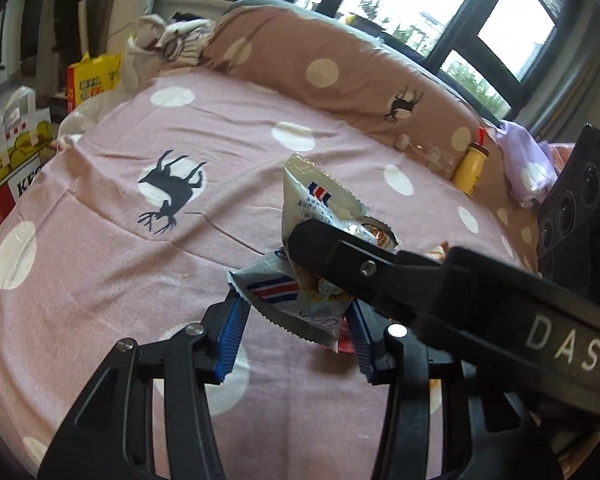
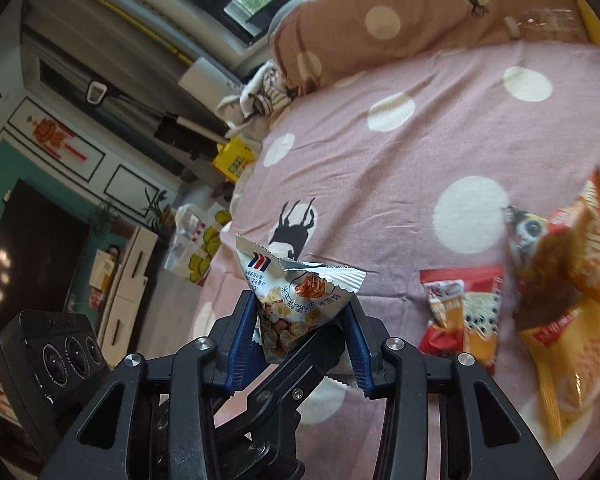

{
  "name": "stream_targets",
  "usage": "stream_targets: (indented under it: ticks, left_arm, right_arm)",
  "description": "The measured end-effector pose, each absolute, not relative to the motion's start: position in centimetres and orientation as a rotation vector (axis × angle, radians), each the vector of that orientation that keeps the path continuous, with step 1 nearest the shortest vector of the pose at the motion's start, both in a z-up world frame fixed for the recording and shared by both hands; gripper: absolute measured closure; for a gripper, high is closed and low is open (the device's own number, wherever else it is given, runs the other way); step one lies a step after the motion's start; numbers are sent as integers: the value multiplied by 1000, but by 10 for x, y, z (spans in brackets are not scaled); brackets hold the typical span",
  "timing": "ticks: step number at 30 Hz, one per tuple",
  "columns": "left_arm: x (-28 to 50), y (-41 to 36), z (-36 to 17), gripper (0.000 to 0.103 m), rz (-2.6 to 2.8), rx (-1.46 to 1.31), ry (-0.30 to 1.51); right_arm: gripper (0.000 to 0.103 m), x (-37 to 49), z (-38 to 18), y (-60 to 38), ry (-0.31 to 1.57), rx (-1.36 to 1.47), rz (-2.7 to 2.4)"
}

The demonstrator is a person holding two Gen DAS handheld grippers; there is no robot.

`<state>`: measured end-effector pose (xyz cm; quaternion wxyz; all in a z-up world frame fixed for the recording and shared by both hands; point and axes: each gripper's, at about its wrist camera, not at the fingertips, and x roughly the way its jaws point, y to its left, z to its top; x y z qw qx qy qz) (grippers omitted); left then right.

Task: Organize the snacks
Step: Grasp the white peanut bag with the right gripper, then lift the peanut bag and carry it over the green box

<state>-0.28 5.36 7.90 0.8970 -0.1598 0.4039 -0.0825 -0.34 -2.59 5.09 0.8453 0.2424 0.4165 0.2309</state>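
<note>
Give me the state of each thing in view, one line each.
left gripper: shut on a white snack packet.
right gripper: shut on another white snack packet, lifted.
red-orange packet: lying flat on the bedspread.
orange bags: piled at right.
yellow bottle: lying against the pillow.

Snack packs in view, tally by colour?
White-and-blue: 2 (upper packet, lower packet)
Red: 1 (red pack)
Orange: 1 (orange bag, blurred)
Yellow: 1 (yellow bag)
Total: 5

Black grippers (image 1: 296,316), blue ribbed pads (image 2: 240,344), silver screws
</note>
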Motion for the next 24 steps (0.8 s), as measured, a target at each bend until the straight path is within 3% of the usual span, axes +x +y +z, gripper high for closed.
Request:
stream_targets:
  ticks: [24]
  left_arm:
    - [-52, -67, 120, 57, -528, -105, 757]
  right_arm:
    - [57, -114, 82, -131, 616, 637, 202]
